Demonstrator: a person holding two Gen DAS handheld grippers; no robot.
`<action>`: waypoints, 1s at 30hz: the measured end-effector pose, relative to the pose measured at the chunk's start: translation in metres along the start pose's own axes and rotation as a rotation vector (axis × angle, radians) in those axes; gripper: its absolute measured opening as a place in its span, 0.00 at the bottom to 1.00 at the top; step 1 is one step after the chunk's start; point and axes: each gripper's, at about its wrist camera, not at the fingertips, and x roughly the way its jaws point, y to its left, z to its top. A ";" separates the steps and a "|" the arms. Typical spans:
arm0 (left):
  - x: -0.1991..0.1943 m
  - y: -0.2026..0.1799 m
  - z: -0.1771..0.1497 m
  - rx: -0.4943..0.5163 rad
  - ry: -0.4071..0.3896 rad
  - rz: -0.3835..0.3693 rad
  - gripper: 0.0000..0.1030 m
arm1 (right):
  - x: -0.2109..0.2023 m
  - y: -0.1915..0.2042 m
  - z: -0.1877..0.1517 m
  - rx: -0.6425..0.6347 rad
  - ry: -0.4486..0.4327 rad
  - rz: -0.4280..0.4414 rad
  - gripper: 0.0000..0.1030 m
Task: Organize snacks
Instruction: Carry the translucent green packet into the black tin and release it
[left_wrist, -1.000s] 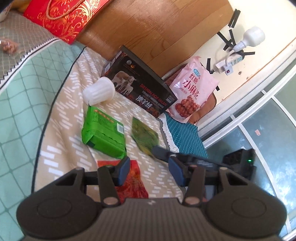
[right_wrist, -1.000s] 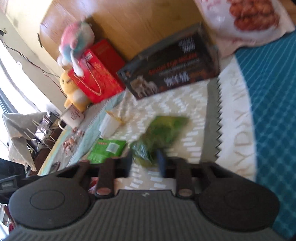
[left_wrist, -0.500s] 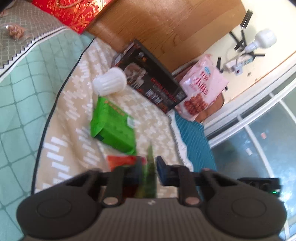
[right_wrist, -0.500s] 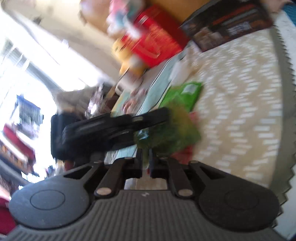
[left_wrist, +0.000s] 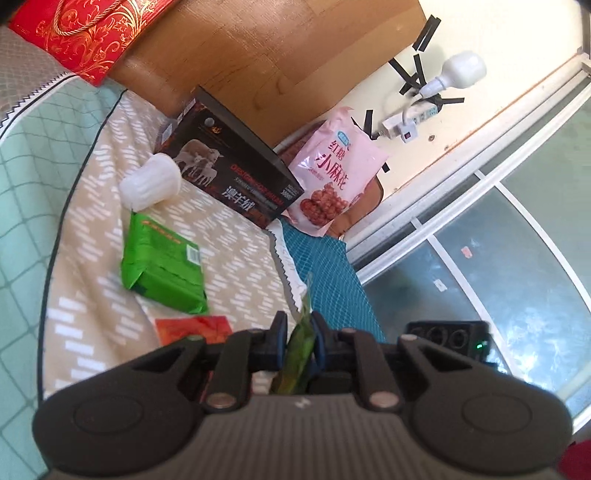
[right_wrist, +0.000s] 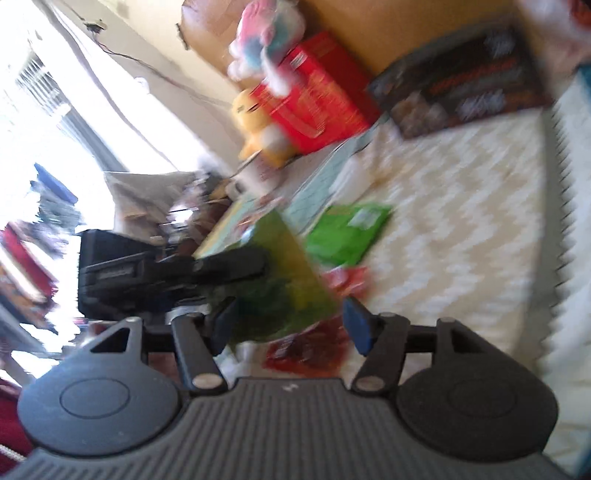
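A thin dark-green snack packet (left_wrist: 297, 354) is clamped edge-on between the closed jaws of the left gripper (left_wrist: 298, 341), its serrated top sticking up past the blue pads. In the right wrist view the same packet (right_wrist: 286, 280) is seen broadside, blurred, held at its left side by the left gripper (right_wrist: 236, 271), which reaches in from the left. The right gripper (right_wrist: 290, 326) is spread wide with nothing between its pads (right_wrist: 356, 325); the packet hangs just beyond them, and whether it is touched by them cannot be told through the blur.

Below the packet, a red snack packet (left_wrist: 192, 328) lies flat on the beige patterned bedspread (left_wrist: 92, 295). Just behind it a bright green snack pack (left_wrist: 162, 262) lies on the same cover, and a white ribbed cup (left_wrist: 151, 182) lies on its side further back. A black box with sheep printed on it (left_wrist: 229, 177) is propped against the wooden headboard (left_wrist: 277, 70), with a pink snack bag (left_wrist: 332, 173) leaning beside it. A teal cloth (left_wrist: 325, 266) is spread along the bed's right edge. A red gift bag (left_wrist: 85, 33) stands at the upper left. In the right wrist view a yellow plush toy (right_wrist: 258, 129) is seen beside that red bag.
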 end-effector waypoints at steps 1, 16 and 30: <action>0.000 0.001 0.003 -0.011 -0.006 -0.002 0.14 | 0.003 -0.001 -0.002 0.017 0.005 0.013 0.58; 0.122 -0.047 0.179 0.194 -0.071 0.113 0.15 | -0.009 -0.010 0.126 -0.030 -0.348 -0.241 0.08; 0.120 -0.011 0.179 0.160 -0.143 0.351 0.43 | 0.002 -0.032 0.109 -0.162 -0.398 -0.414 0.44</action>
